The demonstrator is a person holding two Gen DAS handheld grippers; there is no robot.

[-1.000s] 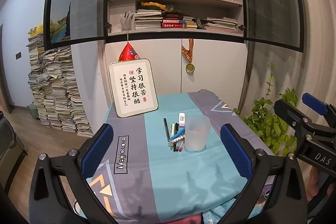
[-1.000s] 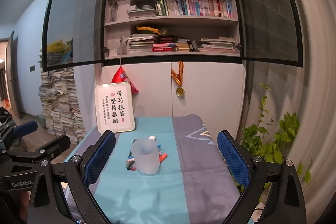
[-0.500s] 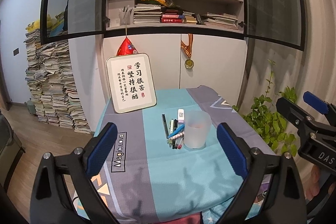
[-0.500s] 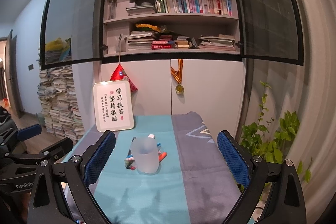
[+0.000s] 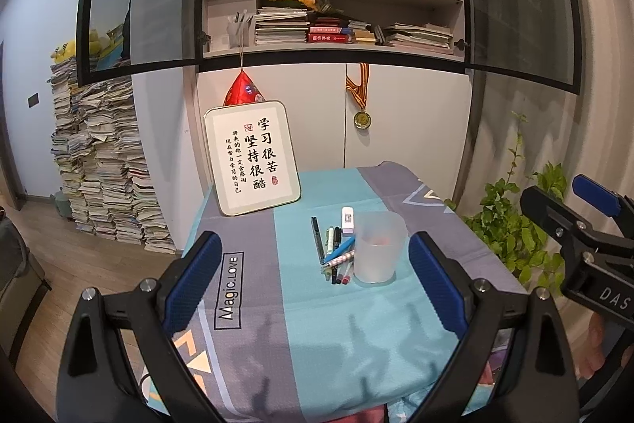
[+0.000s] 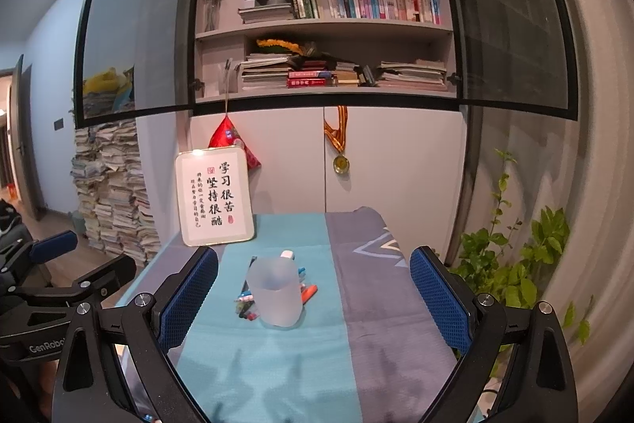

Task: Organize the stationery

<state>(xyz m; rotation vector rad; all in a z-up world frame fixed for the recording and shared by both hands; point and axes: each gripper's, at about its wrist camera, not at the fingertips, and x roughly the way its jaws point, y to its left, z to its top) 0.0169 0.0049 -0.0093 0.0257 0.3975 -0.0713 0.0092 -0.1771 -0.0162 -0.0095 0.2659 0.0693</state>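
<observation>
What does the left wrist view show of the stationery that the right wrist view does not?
Left wrist only: the pens fully exposed left of the frosted cup, plus the whole eraser behind them.

Right wrist only: an orange marker lying on the cup's other side; the pens are mostly hidden.

Both: the cup upright, no pen sticking out of it, the framed sign, and both tongs open and holding nothing.
</observation>
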